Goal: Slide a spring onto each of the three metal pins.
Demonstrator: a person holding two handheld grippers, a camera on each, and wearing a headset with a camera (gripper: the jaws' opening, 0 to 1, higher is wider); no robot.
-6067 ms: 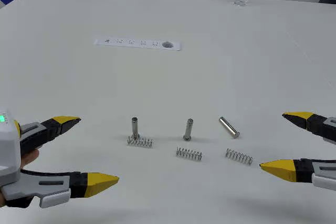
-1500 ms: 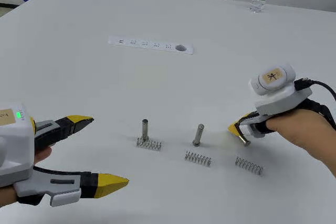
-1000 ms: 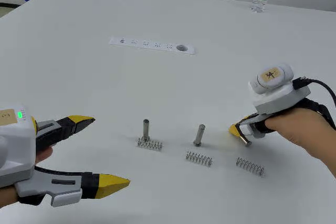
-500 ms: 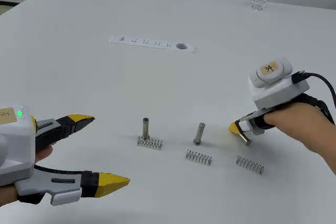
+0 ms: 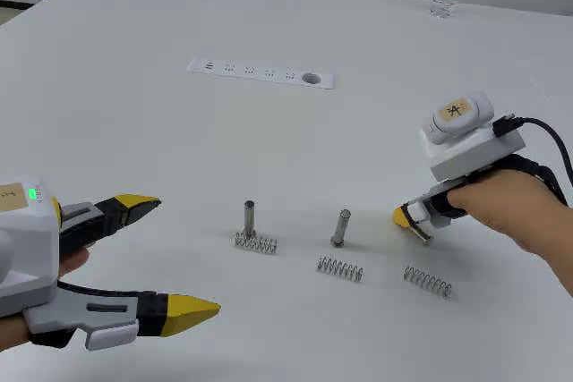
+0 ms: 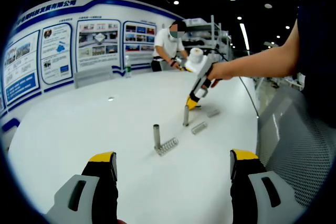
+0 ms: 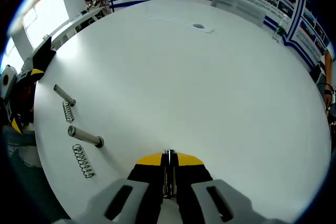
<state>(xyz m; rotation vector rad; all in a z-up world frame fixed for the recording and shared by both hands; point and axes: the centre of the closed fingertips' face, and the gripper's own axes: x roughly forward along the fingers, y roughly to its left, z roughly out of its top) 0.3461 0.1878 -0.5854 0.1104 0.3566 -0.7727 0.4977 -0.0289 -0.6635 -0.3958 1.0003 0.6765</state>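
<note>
**Step in hand.** The right gripper (image 5: 408, 218) is clenched on the third pin (image 5: 420, 235), to the right of the middle pin (image 5: 341, 226) and low over the tabletop (image 5: 134, 123). We cannot tell whether the pin tip touches the surface. We judge this to be the picking-up or standing-up of that pin.

**How to do it well.**
- We would hold it firmly near one end and leave most of the shank bare for a spring.
- If we stand it, we would set the wide head flat down.
- We would loosen the jaws only once it balances.

**Left gripper** (image 5: 190, 255). Released, jaws wide apart, well to the left of the middle pin, holding nothing.

**Pins.** Short bright steel rods, each with a wider head.
- The middle pin stands upright on its head.
- The left pin (image 5: 250, 218) also stands upright on its head.

**Springs.** Three thin wire coils, lying flat, none yet on a pin.
- The left spring (image 5: 255, 242) lies against the left pin's foot.
- The centre spring (image 5: 340, 269) lies just in front of the middle pin.
- The right spring (image 5: 426, 281) lies in front and to the right of the middle pin.
- We expect them to be light, prone to rolling and easily crushed.
</note>
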